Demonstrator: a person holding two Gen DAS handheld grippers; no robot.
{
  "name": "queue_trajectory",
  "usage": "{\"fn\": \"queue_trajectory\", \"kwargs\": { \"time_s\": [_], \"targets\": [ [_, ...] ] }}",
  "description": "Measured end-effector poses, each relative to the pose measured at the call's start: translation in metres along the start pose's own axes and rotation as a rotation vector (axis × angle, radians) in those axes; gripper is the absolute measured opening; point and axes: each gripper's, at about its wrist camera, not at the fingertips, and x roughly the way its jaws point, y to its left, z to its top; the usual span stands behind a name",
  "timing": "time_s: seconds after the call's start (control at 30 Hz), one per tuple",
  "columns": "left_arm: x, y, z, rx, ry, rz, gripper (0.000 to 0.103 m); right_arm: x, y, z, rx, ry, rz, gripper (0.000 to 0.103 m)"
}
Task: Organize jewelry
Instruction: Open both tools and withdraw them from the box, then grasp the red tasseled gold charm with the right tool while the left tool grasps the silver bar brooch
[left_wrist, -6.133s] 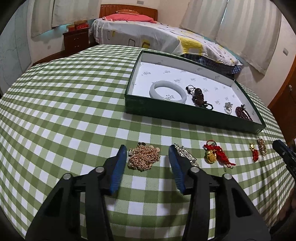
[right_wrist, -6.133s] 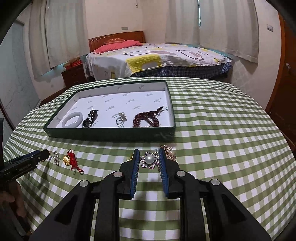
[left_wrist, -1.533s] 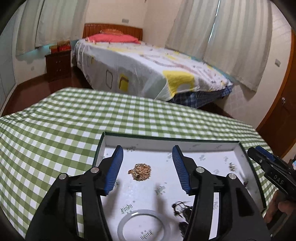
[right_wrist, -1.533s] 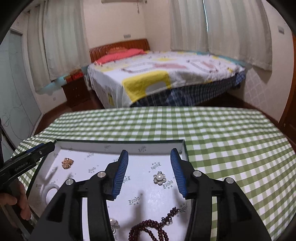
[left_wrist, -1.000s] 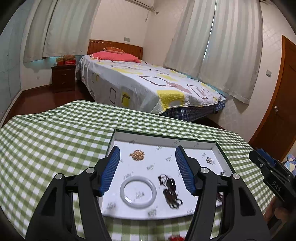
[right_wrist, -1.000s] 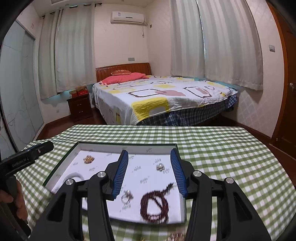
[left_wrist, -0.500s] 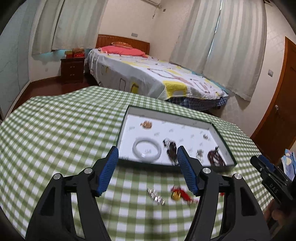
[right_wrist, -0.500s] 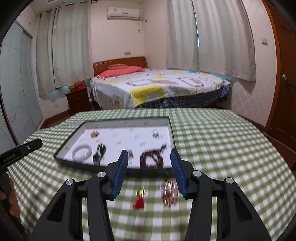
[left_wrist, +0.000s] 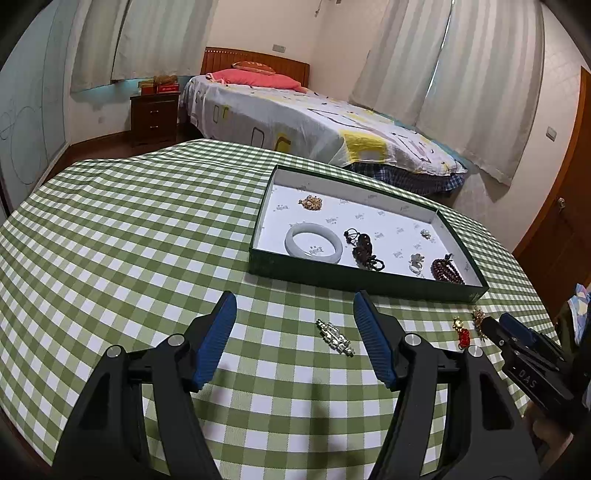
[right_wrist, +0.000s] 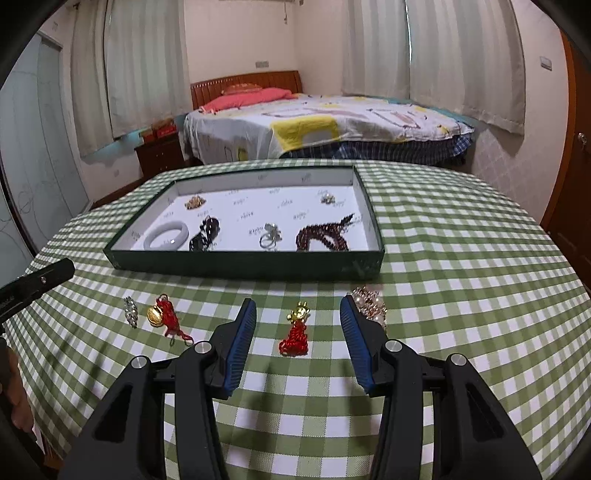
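Note:
My left gripper (left_wrist: 294, 306) hangs open over the checked cloth, and a silver brooch (left_wrist: 334, 336) lies just ahead between its fingers, untouched. My right gripper (right_wrist: 297, 310) is open too, with a gold charm on a red tassel (right_wrist: 295, 332) lying on the cloth between its fingers. A pearl and gold piece (right_wrist: 369, 302) sits by its right finger. A gold bell with a red knot (right_wrist: 164, 317) lies further left. The green tray (right_wrist: 240, 264) holds a white bangle (right_wrist: 166, 234), a gold chain (left_wrist: 312, 202), dark beads, a ring and a red bead bracelet (right_wrist: 325, 234).
The round table with the green checked cloth (left_wrist: 129, 240) drops away close behind both grippers. A bed (right_wrist: 332, 122) and a nightstand (left_wrist: 153, 114) stand beyond it. A hand (right_wrist: 14, 398) shows at the left edge of the right wrist view.
Both grippers have drawn back from over the tray and sunk toward the cloth. The gold chain and the pearl flower brooch, earlier on the cloth, now lie in the tray.

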Motion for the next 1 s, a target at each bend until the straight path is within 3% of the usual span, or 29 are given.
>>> {"fn": "queue_trajectory", "kwargs": {
  "time_s": [0.57, 0.67, 0.83, 1.0],
  "targets": [
    [0.014, 0.011, -0.007, -0.018, 0.053, 0.012, 0.064, 0.04, 0.003, -0.002, 0.011, 0.19, 0.014, 0.033],
    [0.016, 0.011, -0.008, -0.021, 0.061, 0.009, 0.064, 0.041, 0.004, -0.002, 0.002, 0.192, 0.009, 0.03],
    [0.018, 0.007, -0.009, -0.016, 0.068, 0.001, 0.064, 0.04, 0.002, -0.003, -0.005, 0.195, 0.021, 0.015],
    [0.022, 0.003, -0.011, -0.008, 0.078, -0.004, 0.064, 0.038, 0.002, -0.002, -0.007, 0.184, 0.029, 0.013]
  ]
}}
